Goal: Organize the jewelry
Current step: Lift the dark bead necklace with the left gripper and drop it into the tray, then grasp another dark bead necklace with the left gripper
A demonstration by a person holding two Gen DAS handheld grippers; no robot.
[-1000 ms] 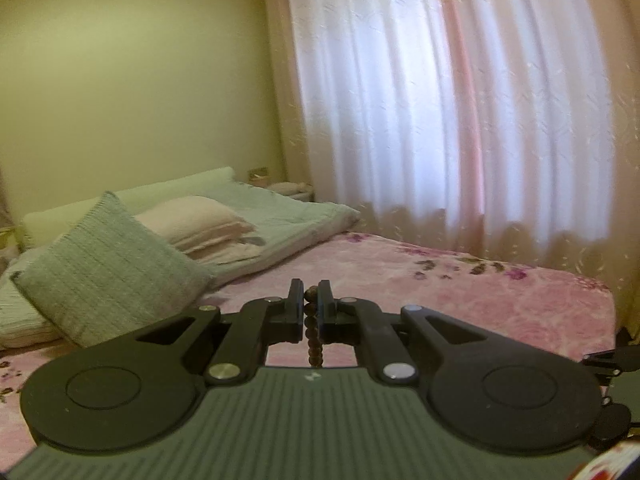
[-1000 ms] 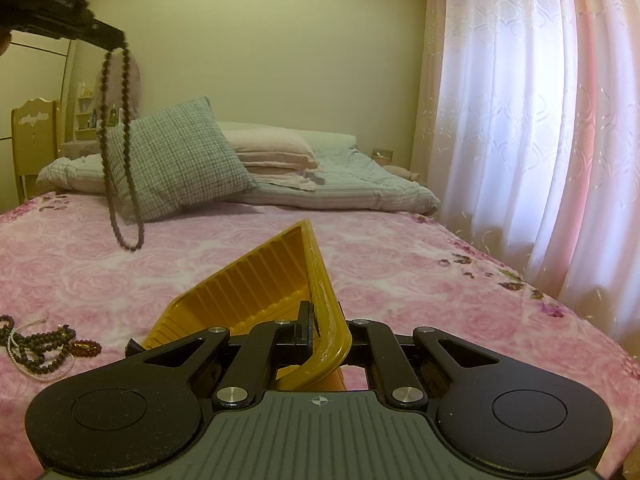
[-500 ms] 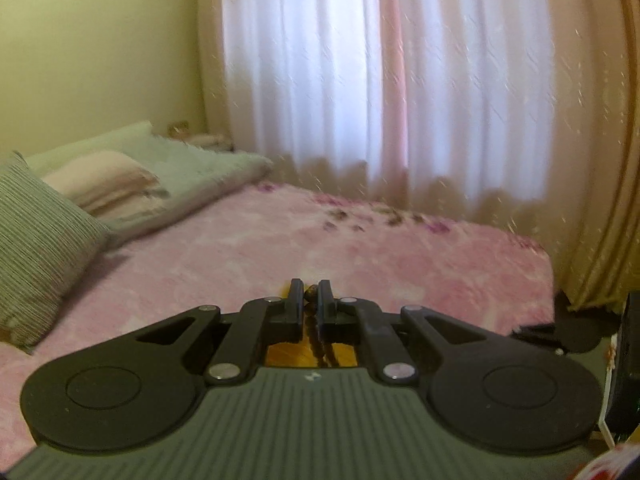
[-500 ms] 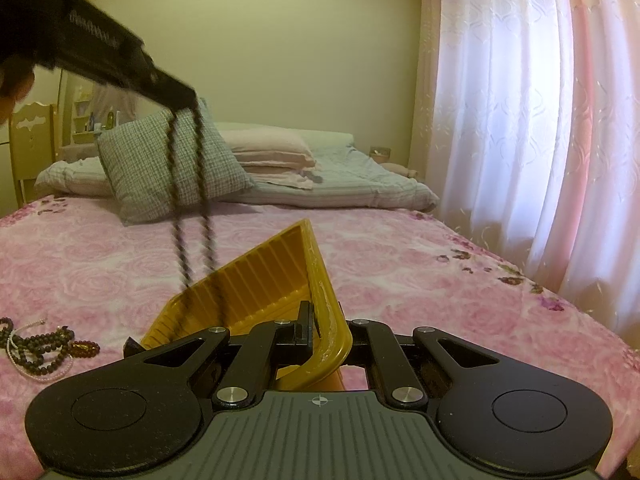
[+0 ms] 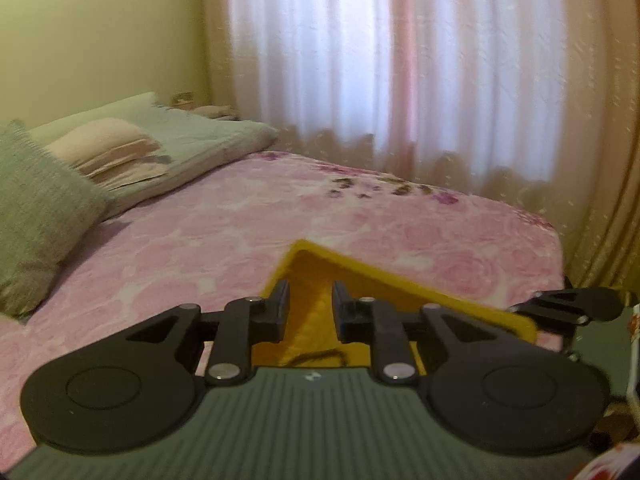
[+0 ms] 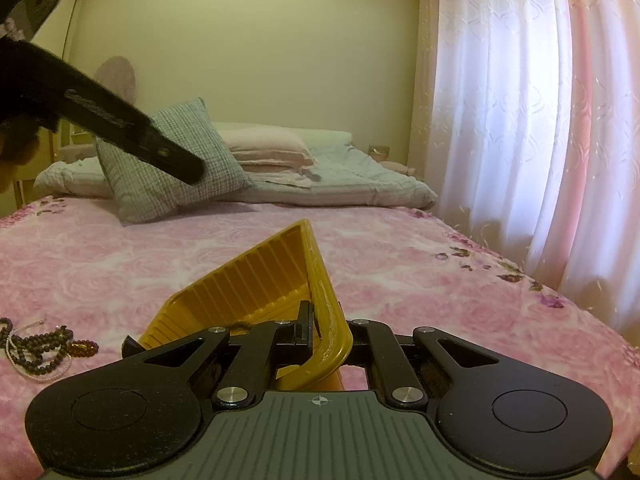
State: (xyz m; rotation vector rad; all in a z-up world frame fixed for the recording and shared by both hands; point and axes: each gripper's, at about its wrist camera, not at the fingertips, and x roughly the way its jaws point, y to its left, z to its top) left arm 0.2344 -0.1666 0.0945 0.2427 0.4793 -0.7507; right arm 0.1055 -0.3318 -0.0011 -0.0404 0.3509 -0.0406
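Bead necklace below parted left tongs

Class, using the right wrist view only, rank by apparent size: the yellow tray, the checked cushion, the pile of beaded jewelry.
1. Yellow tray, though nearness inflates it.
2. Checked cushion, close behind.
3. Pile of beaded jewelry, clearly smallest.

- Left wrist view looks down from above the yellow tray, facing the far curtain.
- Right wrist view sits low, near the tray's rim, facing the pillows; both share the tray.
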